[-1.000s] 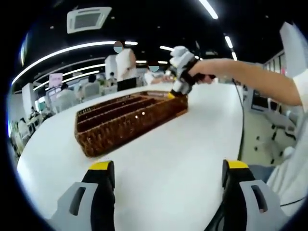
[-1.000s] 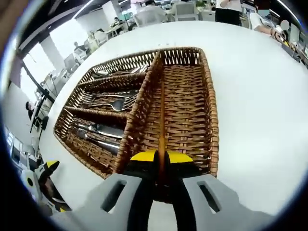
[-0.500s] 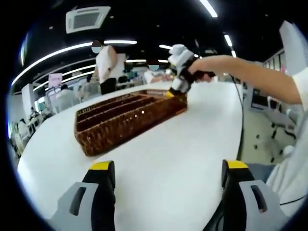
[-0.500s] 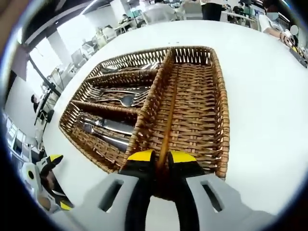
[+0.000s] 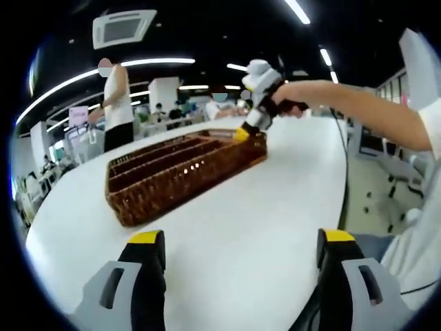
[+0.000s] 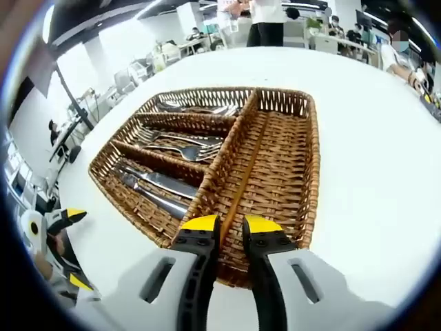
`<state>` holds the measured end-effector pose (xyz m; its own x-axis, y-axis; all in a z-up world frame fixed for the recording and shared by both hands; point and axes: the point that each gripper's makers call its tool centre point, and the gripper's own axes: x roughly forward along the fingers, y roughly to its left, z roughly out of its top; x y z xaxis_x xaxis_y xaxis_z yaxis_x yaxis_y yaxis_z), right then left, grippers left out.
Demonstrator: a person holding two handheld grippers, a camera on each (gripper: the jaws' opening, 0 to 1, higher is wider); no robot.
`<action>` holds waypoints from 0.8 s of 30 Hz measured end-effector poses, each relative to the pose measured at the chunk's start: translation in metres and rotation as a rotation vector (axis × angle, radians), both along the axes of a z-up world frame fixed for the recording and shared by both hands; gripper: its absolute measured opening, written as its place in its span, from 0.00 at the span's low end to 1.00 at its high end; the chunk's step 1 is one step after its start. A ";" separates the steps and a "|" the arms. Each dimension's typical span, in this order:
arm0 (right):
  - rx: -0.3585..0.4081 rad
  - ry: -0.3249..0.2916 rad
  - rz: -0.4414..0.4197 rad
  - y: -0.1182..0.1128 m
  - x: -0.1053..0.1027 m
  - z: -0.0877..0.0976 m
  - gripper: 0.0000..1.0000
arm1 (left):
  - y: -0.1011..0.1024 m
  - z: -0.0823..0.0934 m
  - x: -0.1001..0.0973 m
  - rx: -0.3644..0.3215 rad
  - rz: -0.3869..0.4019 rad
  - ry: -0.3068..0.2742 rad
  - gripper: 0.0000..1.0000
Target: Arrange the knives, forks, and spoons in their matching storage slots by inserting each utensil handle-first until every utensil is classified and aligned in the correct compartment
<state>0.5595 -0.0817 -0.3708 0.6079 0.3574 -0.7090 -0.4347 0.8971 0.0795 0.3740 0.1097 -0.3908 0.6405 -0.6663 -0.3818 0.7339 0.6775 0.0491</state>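
The right gripper [image 6: 230,225], jaws slightly apart, looks down on knives [image 6: 155,189], forks [image 6: 180,146] and spoons [image 6: 196,107] in the wicker tray [image 6: 311,172], while the wide-spread left gripper [image 5: 242,243] sees the tray's side.

An open-plan office: long light strips [image 5: 96,72] and a ceiling air-conditioning unit [image 5: 124,29] run overhead, rows of desks [image 6: 141,69] and office chairs [image 5: 396,196] fill the room (people stand and sit among them), and a wide white table [image 5: 275,200] sits in front.
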 end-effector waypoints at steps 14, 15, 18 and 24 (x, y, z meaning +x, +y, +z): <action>0.015 -0.180 0.144 0.025 -0.032 0.017 0.38 | -0.020 0.002 -0.013 -0.001 -0.004 0.004 0.92; 0.012 -0.188 0.153 0.026 -0.030 0.018 0.40 | -0.020 0.002 -0.013 -0.001 -0.004 0.003 0.92; 0.000 -0.248 0.220 0.032 -0.037 0.027 0.42 | -0.018 0.000 -0.011 0.002 -0.005 0.011 0.92; 0.002 -0.310 0.253 0.039 -0.058 0.041 0.46 | -0.015 0.002 -0.007 -0.009 0.004 0.012 0.92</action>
<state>0.5013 -0.0424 -0.3298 0.6857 0.5245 -0.5047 -0.6453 0.7589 -0.0881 0.3672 0.0945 -0.3890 0.6388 -0.6669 -0.3837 0.7315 0.6809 0.0346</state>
